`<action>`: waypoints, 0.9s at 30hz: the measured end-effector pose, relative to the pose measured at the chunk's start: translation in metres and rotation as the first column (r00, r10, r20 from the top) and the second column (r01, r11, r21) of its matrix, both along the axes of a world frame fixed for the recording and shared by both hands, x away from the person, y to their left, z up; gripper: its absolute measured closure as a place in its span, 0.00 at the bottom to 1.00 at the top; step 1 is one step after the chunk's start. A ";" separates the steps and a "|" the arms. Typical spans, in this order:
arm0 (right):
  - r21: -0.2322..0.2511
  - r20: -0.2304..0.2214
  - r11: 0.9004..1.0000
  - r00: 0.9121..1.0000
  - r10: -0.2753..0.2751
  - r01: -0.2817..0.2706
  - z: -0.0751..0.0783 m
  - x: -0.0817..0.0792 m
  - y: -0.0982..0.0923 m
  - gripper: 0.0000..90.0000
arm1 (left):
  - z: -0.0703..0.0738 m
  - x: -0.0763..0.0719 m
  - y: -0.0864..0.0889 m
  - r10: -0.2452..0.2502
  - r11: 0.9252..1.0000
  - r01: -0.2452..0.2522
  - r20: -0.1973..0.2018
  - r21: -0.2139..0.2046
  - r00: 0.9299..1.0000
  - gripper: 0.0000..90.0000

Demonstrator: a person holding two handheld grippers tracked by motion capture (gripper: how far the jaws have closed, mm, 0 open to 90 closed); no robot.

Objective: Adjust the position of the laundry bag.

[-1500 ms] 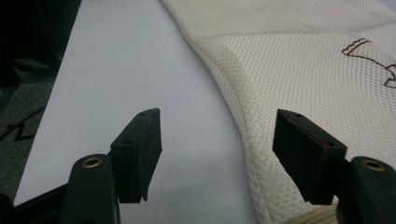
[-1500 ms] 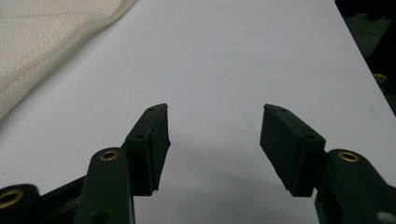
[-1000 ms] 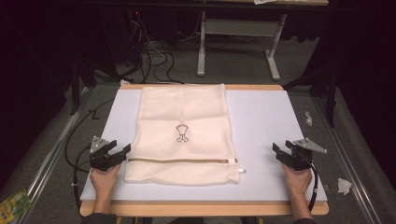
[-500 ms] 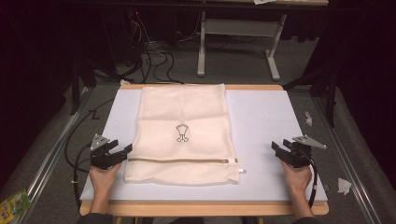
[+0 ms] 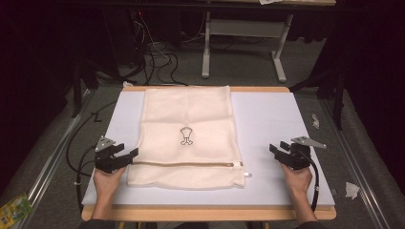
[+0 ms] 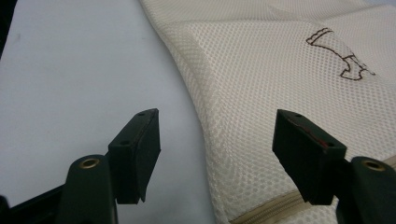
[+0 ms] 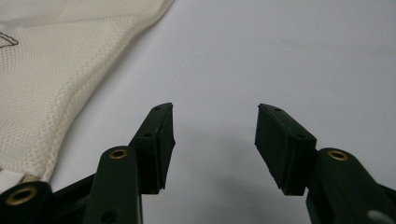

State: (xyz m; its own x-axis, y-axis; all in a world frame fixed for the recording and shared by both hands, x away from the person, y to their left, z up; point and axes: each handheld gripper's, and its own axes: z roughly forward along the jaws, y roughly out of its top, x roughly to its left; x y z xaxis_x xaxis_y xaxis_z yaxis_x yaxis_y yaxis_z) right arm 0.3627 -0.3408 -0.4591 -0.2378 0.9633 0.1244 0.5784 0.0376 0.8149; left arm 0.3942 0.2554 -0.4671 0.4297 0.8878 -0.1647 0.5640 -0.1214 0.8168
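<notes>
left gripper [image 5: 128, 155]: jaws apart, nothing clamped. in the left gripper view [image 6: 217, 140] the jaws straddle the left edge of the mesh laundry bag [image 6: 289, 93]; one jaw stands over the bare white desk surface [image 6: 79, 79], the other over the mesh just above the zipper [image 6: 266, 210]. whether either jaw touches the fabric cannot be told.

right gripper [image 5: 277, 148]: jaws apart with nothing between them; they have just been closing a little. in the right gripper view [image 7: 215, 135] the jaws point over bare desk surface [image 7: 280, 56], and the bag [image 7: 51, 74] lies off to one side, apart from them, with its near right corner and white zipper pull [image 7: 11, 179] low in that view.

the mesh laundry bag [image 5: 186, 133] lies flat at the middle of the desk [image 5: 272, 114], long axis running near to far. a small dark outline print [image 5: 186, 136] sits at its centre. the zipper [image 5: 186, 164] runs left to right across the near part, and its pull [image 5: 246, 174] sticks out at the right edge.

each gripper is held by a hand, left hand [image 5: 107, 181] near the near left corner of the bag, right hand [image 5: 297, 177] well apart from the bag at the right. a black cable [image 5: 315, 186] trails from the right gripper.

beyond the far edge of the desk, a grey table frame [image 5: 243, 38] and loose cables [image 5: 157, 59] stand on the floor.
</notes>
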 end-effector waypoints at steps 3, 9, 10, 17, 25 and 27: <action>0.005 -0.007 1.000 1.000 0.014 -0.014 0.002 0.001 0.006 0.54 | 0.000 0.000 -0.003 -0.008 1.000 0.008 -0.010 0.003 1.000 0.36; 0.006 -0.020 0.999 0.998 0.052 -0.051 0.006 0.007 0.019 0.54 | 0.003 0.002 -0.005 -0.009 1.000 0.009 -0.034 0.011 0.999 0.35; 0.006 -0.028 0.998 0.998 0.057 -0.057 0.006 0.008 0.022 0.54 | 0.004 0.002 -0.006 -0.007 1.000 0.008 -0.038 0.013 0.999 0.35; -0.004 -0.051 0.993 0.992 0.117 -0.118 0.009 0.017 0.047 0.54 | 0.006 0.005 -0.014 -0.020 0.999 0.022 -0.061 0.023 0.998 0.35; -0.006 -0.082 0.985 0.982 0.171 -0.172 0.008 0.025 0.070 0.54 | 0.007 0.011 -0.022 -0.007 0.999 0.010 -0.094 0.033 0.996 0.35; -0.004 -0.091 0.983 0.979 0.181 -0.182 0.008 0.027 0.076 0.54 | 0.007 0.012 -0.023 -0.007 0.999 0.010 -0.097 0.036 0.995 0.35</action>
